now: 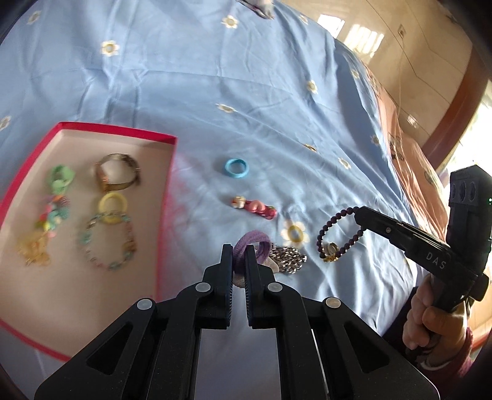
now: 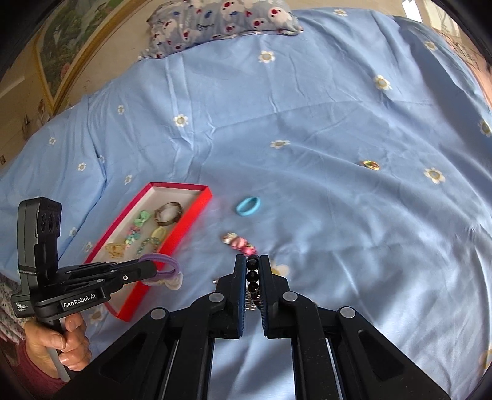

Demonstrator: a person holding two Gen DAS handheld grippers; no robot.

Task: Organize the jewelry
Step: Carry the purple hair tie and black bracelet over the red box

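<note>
My left gripper (image 1: pixel 238 252) is shut on a purple hair tie (image 1: pixel 256 247) with a pale bow, held just right of the red tray (image 1: pixel 166 197); it also shows in the right wrist view (image 2: pixel 163 266). My right gripper (image 2: pixel 252 261) is shut on a dark beaded bracelet (image 2: pixel 252 275), which hangs from its tips in the left wrist view (image 1: pixel 330 237). A blue ring (image 1: pixel 236 167), a pink hair clip (image 1: pixel 255 207) and a silver clip (image 1: pixel 287 258) lie on the blue bedsheet (image 1: pixel 215 77).
The red tray (image 2: pixel 135 295) holds a bangle (image 1: pixel 118 172), a yellow ring (image 1: pixel 113 206), a chain bracelet (image 1: pixel 107 243) and other small pieces. A small colourful item (image 2: pixel 371 165) lies far right. A pillow (image 2: pixel 221 21) lies at the bed's far end.
</note>
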